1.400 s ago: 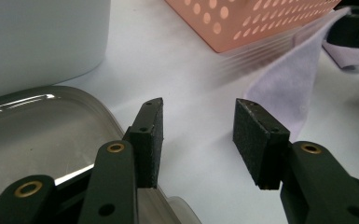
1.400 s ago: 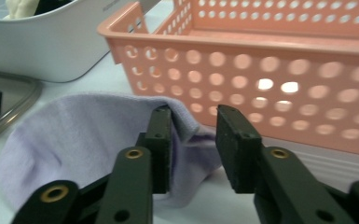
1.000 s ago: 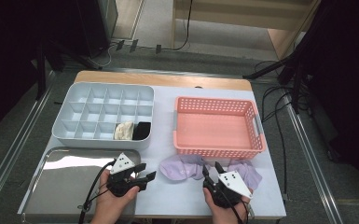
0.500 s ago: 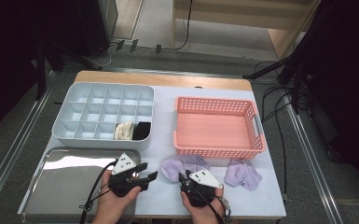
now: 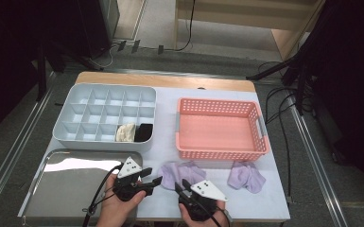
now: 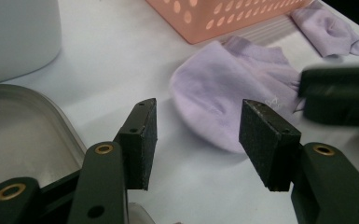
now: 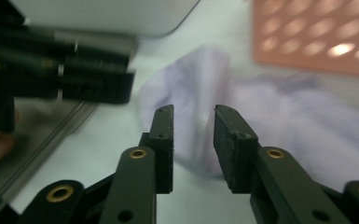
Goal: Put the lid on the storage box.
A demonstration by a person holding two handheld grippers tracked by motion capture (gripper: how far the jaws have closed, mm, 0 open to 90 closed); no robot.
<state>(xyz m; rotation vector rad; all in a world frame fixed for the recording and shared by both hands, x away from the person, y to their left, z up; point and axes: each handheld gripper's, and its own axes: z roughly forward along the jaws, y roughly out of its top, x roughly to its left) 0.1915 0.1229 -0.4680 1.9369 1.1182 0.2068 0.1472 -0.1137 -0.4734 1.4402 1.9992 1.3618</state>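
A lilac sock [image 5: 179,171] lies flat on the white table, just beyond both grippers. My left gripper [image 5: 152,176] sits at the metal tray's right edge, open and empty; in the left gripper view [image 6: 196,121] the sock [image 6: 224,98] lies just past its pads. My right gripper [image 5: 181,184] points at the sock's near edge. Its jaws have just been opening and stand a little apart [image 7: 193,112]. The blurred sock [image 7: 270,116] shows through the gap, and the pads do not press it. A second lilac sock [image 5: 246,176] lies farther right.
A pink basket [image 5: 260,127] stands beyond the socks. The grey compartment tray [image 5: 75,113] at the back left holds a cream sock [image 5: 125,132] and a black one [image 5: 143,132]. A metal tray [image 5: 66,184] lies at the front left, and the table's front edge is close.
My right gripper has moved left, from between the two socks to the near edge of the left-hand sock. The left gripper has stayed in place.
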